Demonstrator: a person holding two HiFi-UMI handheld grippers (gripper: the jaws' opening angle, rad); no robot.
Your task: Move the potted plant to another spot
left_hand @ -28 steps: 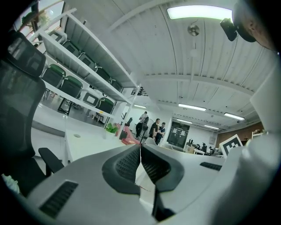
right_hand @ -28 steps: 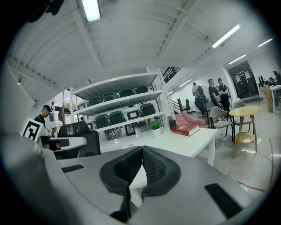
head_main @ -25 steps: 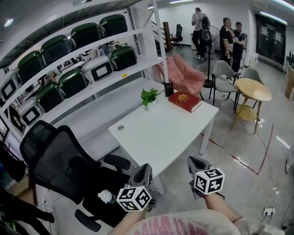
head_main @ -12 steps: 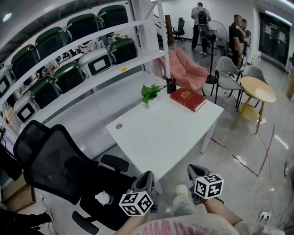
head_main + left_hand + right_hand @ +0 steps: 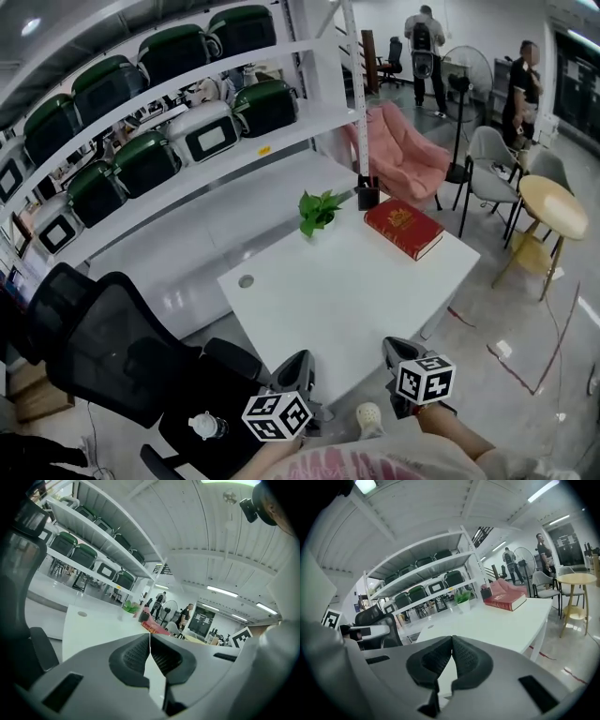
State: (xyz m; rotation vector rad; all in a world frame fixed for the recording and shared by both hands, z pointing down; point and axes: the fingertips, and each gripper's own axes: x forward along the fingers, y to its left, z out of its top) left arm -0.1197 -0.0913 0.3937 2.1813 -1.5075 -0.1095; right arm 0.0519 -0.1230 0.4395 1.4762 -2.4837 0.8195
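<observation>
A small green potted plant in a white pot stands at the far edge of the white table, also visible in the left gripper view as the plant and in the right gripper view as the plant. My left gripper hangs low at the table's near edge, jaws shut and empty. My right gripper is beside it to the right, also shut with nothing held. Both are far short of the plant. In their own views the left gripper and right gripper show pads touching.
A red book and a dark pen cup lie right of the plant. A black office chair stands at the left, shelves with green cases behind, a round wooden table, grey chairs and people at the back right.
Both grippers have come forward toward the table's near edge, and the table and plant now sit nearer and lower in the head view. Both jaws stayed shut.
</observation>
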